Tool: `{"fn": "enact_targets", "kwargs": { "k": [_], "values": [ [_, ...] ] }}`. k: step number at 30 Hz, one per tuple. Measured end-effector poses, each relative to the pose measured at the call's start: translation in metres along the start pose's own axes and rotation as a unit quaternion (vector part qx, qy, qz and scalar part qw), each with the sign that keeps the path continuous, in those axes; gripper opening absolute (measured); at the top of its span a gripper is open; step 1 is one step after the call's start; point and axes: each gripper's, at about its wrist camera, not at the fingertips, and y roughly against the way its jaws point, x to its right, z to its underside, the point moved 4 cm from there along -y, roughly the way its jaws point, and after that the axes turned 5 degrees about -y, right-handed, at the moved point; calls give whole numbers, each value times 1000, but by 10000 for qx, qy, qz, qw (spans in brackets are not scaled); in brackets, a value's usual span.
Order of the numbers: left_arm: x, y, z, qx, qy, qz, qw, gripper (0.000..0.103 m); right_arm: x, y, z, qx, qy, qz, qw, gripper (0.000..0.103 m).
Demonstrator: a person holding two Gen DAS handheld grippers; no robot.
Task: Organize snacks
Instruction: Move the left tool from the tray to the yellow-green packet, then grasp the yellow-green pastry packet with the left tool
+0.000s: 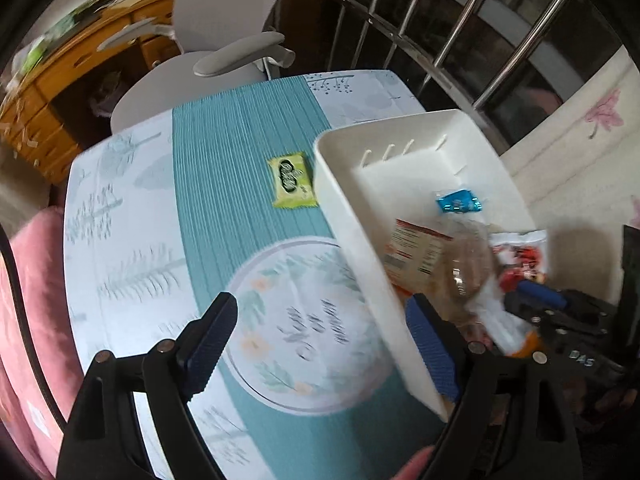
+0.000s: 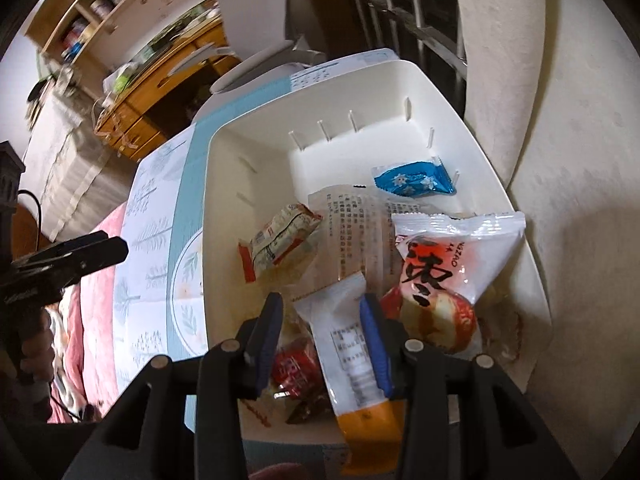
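Observation:
A white bin stands at the right of the table and holds several snack packets: a blue one, a white one with a red character, a small red-and-white one and a red one. My right gripper hangs in the bin, open. A white-and-orange packet lies between its fingers, against the right pad only. A green packet lies alone on the teal cloth left of the bin. My left gripper is open wide and empty, with the bin's near wall between its fingers.
The table's patterned cloth ends close to a grey chair at the far side. A wooden desk stands beyond on the left, pink bedding to the left of the table, and window bars and a pale wall on the right.

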Motion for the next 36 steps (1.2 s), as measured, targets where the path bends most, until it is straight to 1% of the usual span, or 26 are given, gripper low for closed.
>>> {"fn": "enact_targets", "kwargs": {
  "k": [4, 7, 8, 12, 16, 18, 19, 21, 23, 26, 29, 30, 36],
  "values": [
    [-25, -24, -21, -56, -418, 158, 9990, 85, -4, -4, -1, 192, -113, 216, 9995, 40],
    [-36, -44, -33, -107, -783, 211, 9966, 85, -7, -6, -2, 374, -198, 487, 9979, 40],
    [-40, -54, -38, -114, -977, 229, 9949, 85, -8, -7, -3, 385, -246, 557, 9974, 40],
    [-49, -84, -48, -83, -1483, 309, 9884, 85, -10, -12, -6, 498, -366, 810, 9948, 40],
    [-53, -112, -58, -22, -2049, 357, 9781, 85, -13, -18, -5, 530, -331, 1068, 9923, 40],
    [-54, -124, -64, 113, -2384, 382, 9704, 85, -12, -23, -4, 530, -331, 1168, 9912, 41],
    [-54, -127, -65, 152, -2476, 409, 9679, 85, -12, -25, -4, 529, -343, 1195, 9908, 41],
    [-54, -136, -71, 254, -2764, 496, 9594, 85, -11, -29, -2, 501, -373, 1227, 9905, 41],
    [-53, -143, -77, 257, -2945, 524, 9539, 85, -11, -33, -1, 456, -391, 1273, 9900, 41],
    [-52, -155, -84, 155, -3110, 537, 9488, 85, -11, -37, -1, 408, -432, 1313, 9896, 42],
    [-47, -164, -89, 32, -3284, 697, 9420, 85, -10, -40, -3, 370, -465, 1340, 9892, 42],
    [-45, -168, -90, -23, -3369, 758, 9385, 85, -10, -41, -4, 352, -469, 1353, 9891, 42],
    [-33, -183, -98, -67, -3625, 923, 9274, 85, -10, -37, -6, 309, -508, 1393, 9885, 42]
  ]
}}
